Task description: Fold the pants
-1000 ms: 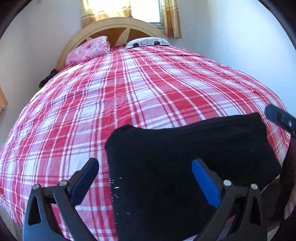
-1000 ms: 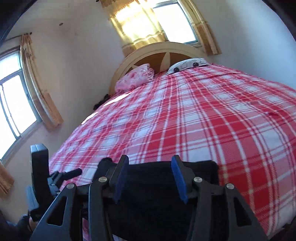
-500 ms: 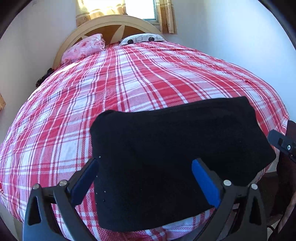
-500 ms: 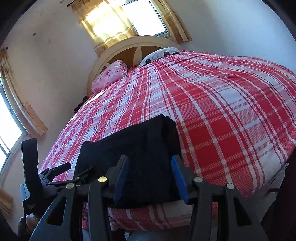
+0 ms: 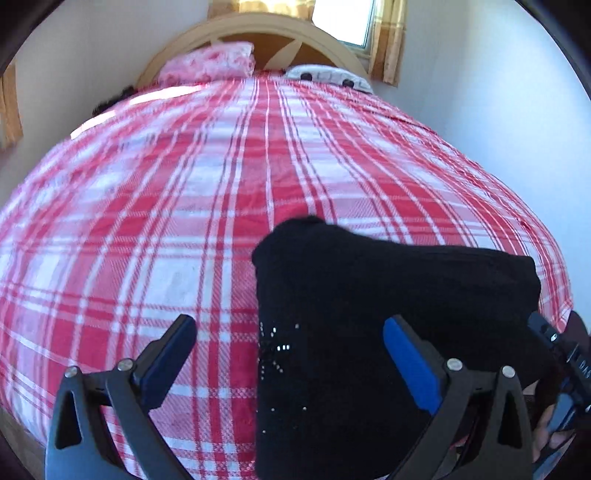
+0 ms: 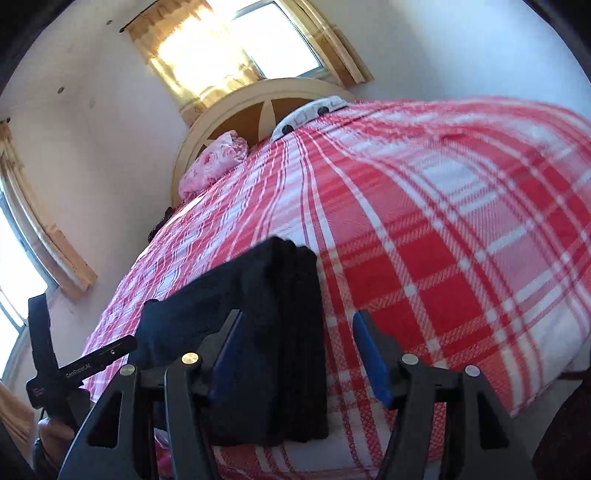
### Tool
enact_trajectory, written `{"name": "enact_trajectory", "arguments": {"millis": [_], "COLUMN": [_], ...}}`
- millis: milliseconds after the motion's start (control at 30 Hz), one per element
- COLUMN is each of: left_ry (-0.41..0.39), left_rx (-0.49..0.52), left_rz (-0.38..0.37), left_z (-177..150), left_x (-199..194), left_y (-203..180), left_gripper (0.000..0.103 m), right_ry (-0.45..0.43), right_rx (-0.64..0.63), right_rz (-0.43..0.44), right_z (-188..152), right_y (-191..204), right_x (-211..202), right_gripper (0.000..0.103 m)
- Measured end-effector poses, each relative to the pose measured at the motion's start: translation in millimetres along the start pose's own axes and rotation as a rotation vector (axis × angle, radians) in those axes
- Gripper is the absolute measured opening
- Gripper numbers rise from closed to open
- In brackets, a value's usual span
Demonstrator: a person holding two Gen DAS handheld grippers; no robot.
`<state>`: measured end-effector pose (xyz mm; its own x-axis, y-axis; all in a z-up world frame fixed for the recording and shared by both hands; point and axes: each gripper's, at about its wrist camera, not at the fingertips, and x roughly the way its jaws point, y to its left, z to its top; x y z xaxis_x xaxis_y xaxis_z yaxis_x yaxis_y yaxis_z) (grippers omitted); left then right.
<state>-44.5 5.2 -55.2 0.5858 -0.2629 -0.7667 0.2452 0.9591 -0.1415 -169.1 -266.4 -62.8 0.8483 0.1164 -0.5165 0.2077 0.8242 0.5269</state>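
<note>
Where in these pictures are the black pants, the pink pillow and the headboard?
black pants (image 5: 388,295): left wrist view, middle of the folded stack.
pink pillow (image 6: 214,162): right wrist view, centre of its flowered cover.
headboard (image 5: 255,27): left wrist view, top of the curved arch.

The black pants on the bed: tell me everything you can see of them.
The black pants lie folded into a compact, thick rectangle near the foot edge of the red plaid bedspread. The fabric looks soft, matte and knit-like, with small shiny studs scattered near one edge. From the right wrist view the stacked layers show along the side. They rest flat on the bedspread; neither the left gripper nor the right gripper grips them, both sets of fingers standing apart.
</note>
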Motion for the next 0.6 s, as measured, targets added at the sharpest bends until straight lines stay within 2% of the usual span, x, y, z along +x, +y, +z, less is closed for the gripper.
{"name": "enact_trajectory", "arguments": {"millis": [33,100,167,233,267,300,333,367,433,533,600], "left_ry": [0.041,0.098,0.080,0.098,0.095,0.095,0.106,0.105,0.075,0.049,0.007], "left_rx": [-0.020,-0.051,-0.058,-0.036,-0.042,-0.043,-0.045,-0.042,-0.014,-0.051,-0.062], "left_rz": [-0.025,-0.076,-0.072,-0.095,-0.105,-0.139,-0.200,-0.203,-0.177,-0.209,-0.208], "left_z": [-2.8,-7.2,-9.8,-9.0,-8.4,-8.5,-7.7,-6.7,-2.3,6.7,15.3], "left_x": [8.8,20.9,21.1,23.3,22.7,21.3,20.2,18.9,10.1,-0.7,-12.1], "left_y": [1.9,2.6,-2.3,-8.2,-8.6,-9.7,-12.0,-11.9,-14.2,-7.4,-1.1], "left_gripper": [0.103,0.103,0.103,0.103,0.100,0.080,0.065,0.061,0.041,0.030,0.028], "right_ry": [0.030,0.006,0.037,0.076,0.095,0.111,0.124,0.136,0.154,0.153,0.145], "right_rx": [0.025,0.027,-0.009,-0.039,-0.060,-0.103,-0.138,-0.165,-0.180,-0.173,-0.202], "right_rz": [0.028,0.048,0.053,0.073,0.070,0.053,0.037,0.021,0.022,0.046,0.066], "right_z": [-4.1,-10.9,-13.4,-14.1,-14.9,-15.4,-15.4,-15.2,-11.7,-3.0,4.0], "right_y": [-3.9,-4.0,3.2,10.6,14.9,22.4,28.3,32.8,38.1,44.7,58.7], "right_x": [6.6,6.1,9.0,12.1,13.5,14.8,16.1,17.7,18.4,15.8,12.2], "right_gripper": [0.062,0.062,0.062,0.062,0.062,0.061,0.052,0.047,0.034,0.030,0.030]}}
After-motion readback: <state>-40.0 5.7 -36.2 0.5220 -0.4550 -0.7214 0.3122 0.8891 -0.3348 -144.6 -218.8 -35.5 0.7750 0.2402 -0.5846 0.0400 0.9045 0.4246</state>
